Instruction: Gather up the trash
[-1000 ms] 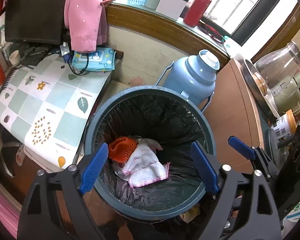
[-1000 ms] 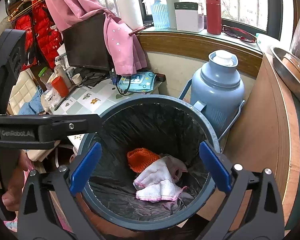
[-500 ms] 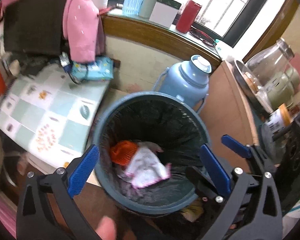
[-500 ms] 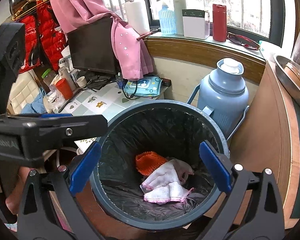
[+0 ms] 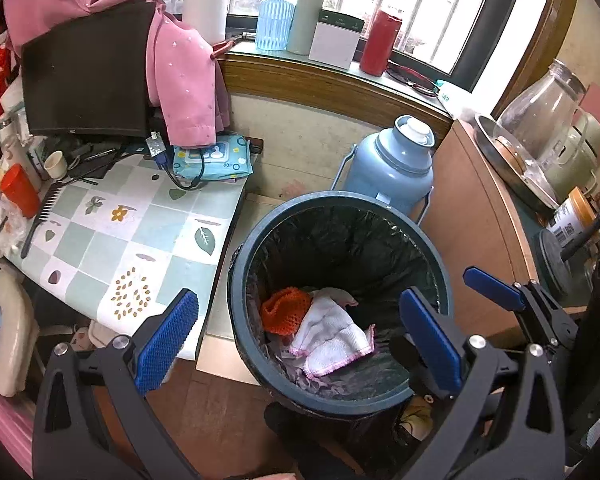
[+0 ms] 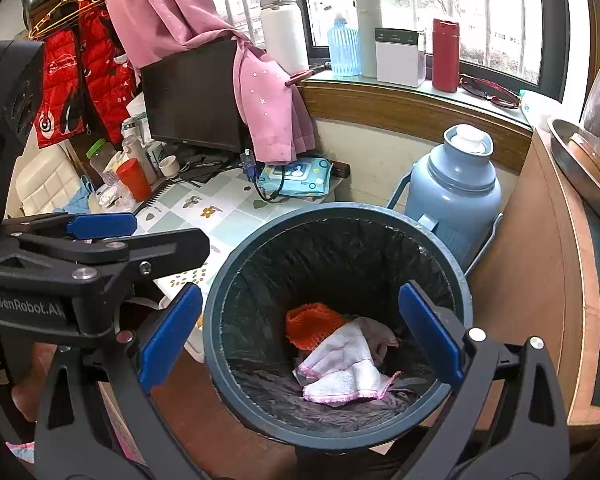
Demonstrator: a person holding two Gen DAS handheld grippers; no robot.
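Observation:
A dark blue round trash bin (image 5: 240,320) lined with a black bag stands on the floor; it also shows in the right wrist view (image 6: 212,332). Inside lie an orange knitted cloth (image 5: 284,310) (image 6: 312,324) and a white cloth with pink edging (image 5: 328,340) (image 6: 344,372). My left gripper (image 5: 298,340) is open and empty above the bin's left side. My right gripper (image 6: 300,336) is open and empty above the bin mouth. The left gripper's body (image 6: 84,248) shows at the left of the right wrist view, and the right gripper's finger (image 5: 492,286) at the right of the left wrist view.
A light blue thermos jug (image 5: 392,164) (image 6: 456,188) stands behind the bin. A table with a tile-patterned cloth (image 5: 112,232) is left of the bin, carrying a monitor (image 5: 88,80), a wipes pack (image 5: 212,158), a red cup (image 5: 18,190). A wooden counter (image 5: 476,216) is on the right.
Both grippers have pulled back and up from the bin, so the bin looks smaller and lower. The left gripper shifted left. The cloths in the bin have not moved.

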